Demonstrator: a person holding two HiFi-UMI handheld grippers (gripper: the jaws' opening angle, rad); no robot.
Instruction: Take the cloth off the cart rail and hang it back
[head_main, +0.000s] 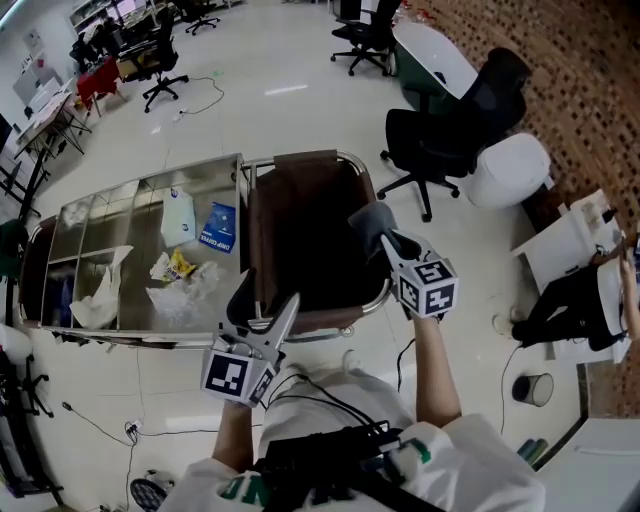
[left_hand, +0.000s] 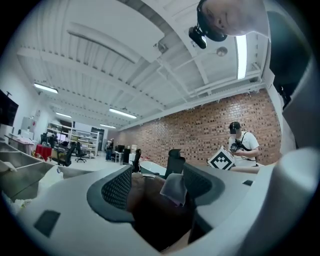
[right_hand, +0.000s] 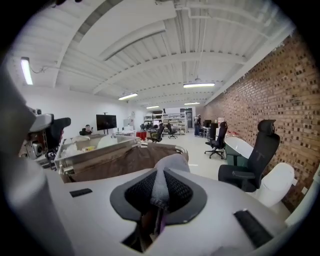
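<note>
The grey cloth (right_hand: 161, 179) slips down between the closed jaws of the right gripper (right_hand: 159, 190), so its lower end is unseen. In the head view, the print on the blue packet (head_main: 219, 228) lying in the steel cart (head_main: 140, 182) is too small to read. The bottom edge of that view cuts off the person's torso (head_main: 350, 470).

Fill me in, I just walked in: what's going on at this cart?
A person works two grippers at the end of a steel cart. The right gripper is shut on a gray cloth, held above the brown bag hanging there. The left gripper is open, empty, beside the near rail.
</note>
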